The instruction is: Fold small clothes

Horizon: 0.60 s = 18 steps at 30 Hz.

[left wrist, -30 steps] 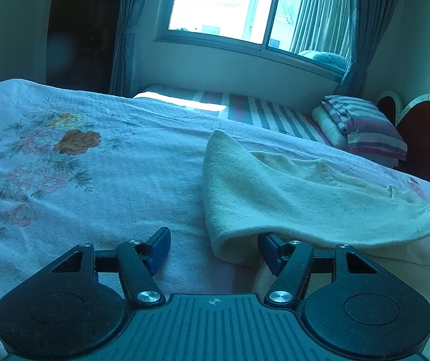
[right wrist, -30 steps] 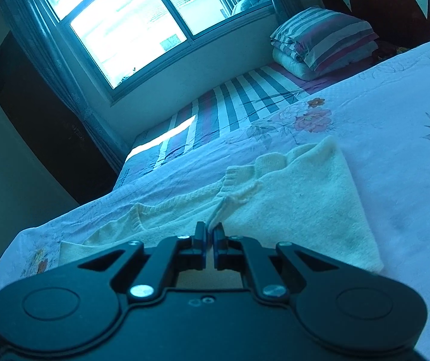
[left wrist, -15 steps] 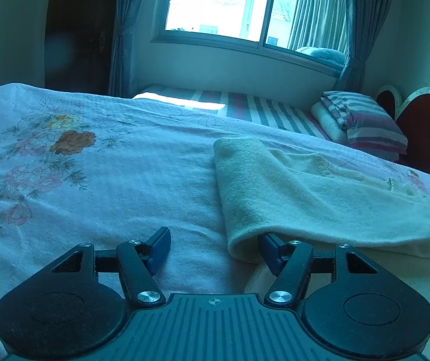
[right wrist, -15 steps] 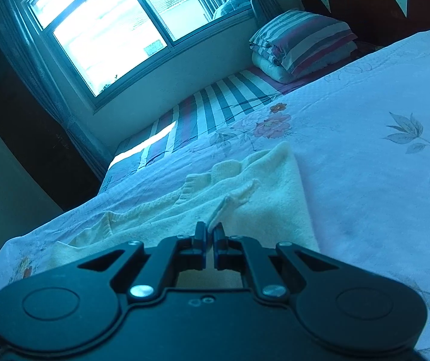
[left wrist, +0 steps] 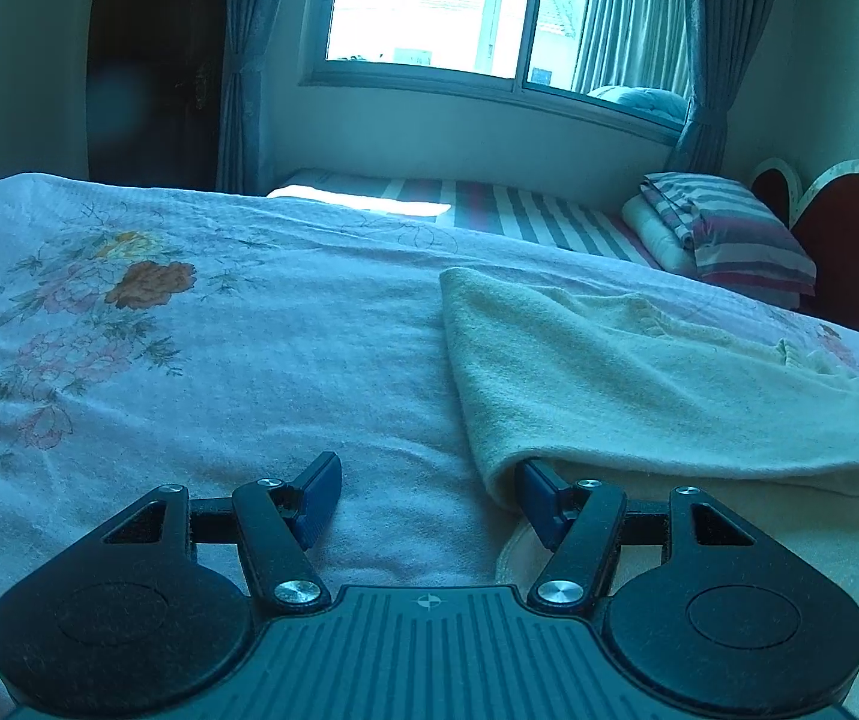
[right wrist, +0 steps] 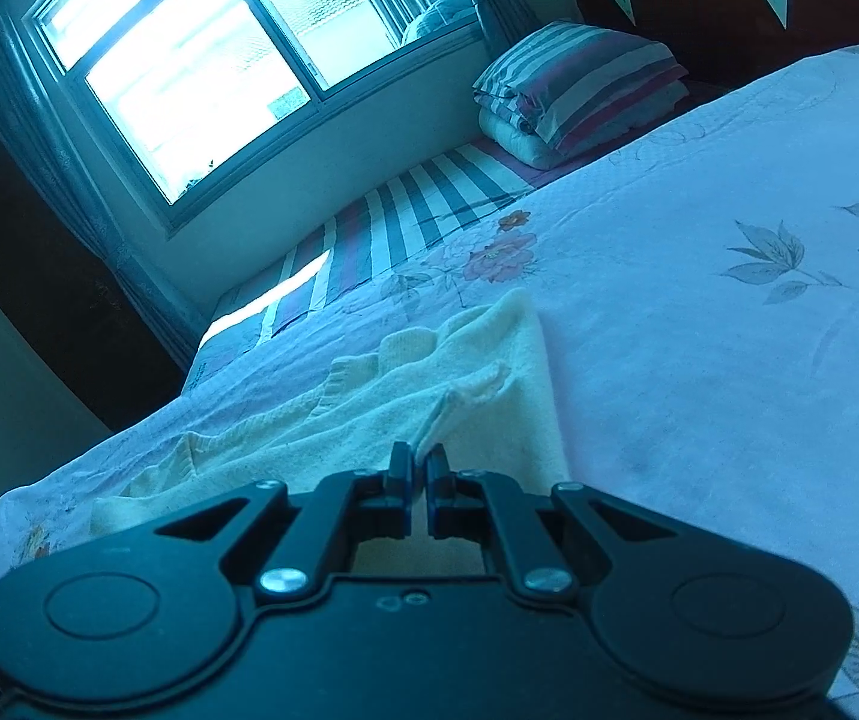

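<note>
Sunlight from a wide window [left wrist: 489,6] falls across the room, and below it we see a bed [left wrist: 189,360] spread with a pale floral sheet, a striped mattress strip and folded striped bedding [left wrist: 723,228] near the headboard.

From the left wrist view, we find the cream sweater [left wrist: 639,384] lying to the right on the sheet, one part doubled over on itself so that a rounded fold faces us. Our left gripper [left wrist: 429,486] stands with its jaws spread wide and grips nothing — one blue pad rests in the open over the bare sheet, while the other is tucked just under the near edge of the fold, the cloth draped over it. We judge it is propping or marking the crease rather than pinching.

From the right wrist view, the sweater [right wrist: 369,414] stretches away toward the window side, its ribbed neckline and a sleeve edge showing. Our right gripper [right wrist: 420,468] is clenched on a thin edge of the knit — the fabric rises in a small peak straight out of the closed jaws, so we take it to be carrying that edge across the garment.

As for progress, we judge the first fold is under way but not set down: the carried edge is not yet laid flat, the layers need smoothing, and at least one more fold looks to remain before the piece is compact.
</note>
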Motion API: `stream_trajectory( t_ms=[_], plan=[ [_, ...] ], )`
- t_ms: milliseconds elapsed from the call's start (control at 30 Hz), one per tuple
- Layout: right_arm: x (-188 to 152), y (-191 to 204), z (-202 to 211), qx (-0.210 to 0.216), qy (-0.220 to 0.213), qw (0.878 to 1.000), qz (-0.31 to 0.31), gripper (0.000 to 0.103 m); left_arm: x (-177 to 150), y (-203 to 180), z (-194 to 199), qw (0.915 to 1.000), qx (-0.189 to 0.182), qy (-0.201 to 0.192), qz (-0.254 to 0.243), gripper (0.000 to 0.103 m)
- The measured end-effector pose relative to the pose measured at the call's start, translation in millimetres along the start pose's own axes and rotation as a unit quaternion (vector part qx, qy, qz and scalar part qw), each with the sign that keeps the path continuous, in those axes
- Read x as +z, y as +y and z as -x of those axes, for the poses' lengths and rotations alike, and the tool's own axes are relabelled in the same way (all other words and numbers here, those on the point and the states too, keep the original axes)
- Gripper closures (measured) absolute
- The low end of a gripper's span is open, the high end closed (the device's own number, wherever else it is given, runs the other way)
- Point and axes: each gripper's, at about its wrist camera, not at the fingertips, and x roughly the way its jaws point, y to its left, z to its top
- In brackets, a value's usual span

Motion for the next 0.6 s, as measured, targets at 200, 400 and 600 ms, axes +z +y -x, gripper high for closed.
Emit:
stream_trajectory(
  t_ms=[200, 400, 600],
  plan=[
    [-2.7, -2.3, 4.8, -0.003, 0.001, 1.0, -0.002, 0.097, 0.0, 3.0, 0.6, 1.0, 0.002, 0.002, -0.002, 0.039],
    [-9.0, -13.9, 8.3, -0.013, 0.004, 1.0, -0.015, 0.097, -0.6, 2.3, 1.1, 1.0, 0.002, 0.002, -0.004, 0.039],
    [-13.6, -19.0, 7.4, -0.008, 0.007, 1.0, -0.025, 0.097, -0.8, 3.4, 2.2, 0.9999, 0.001, 0.006, -0.008, 0.039]
  ],
)
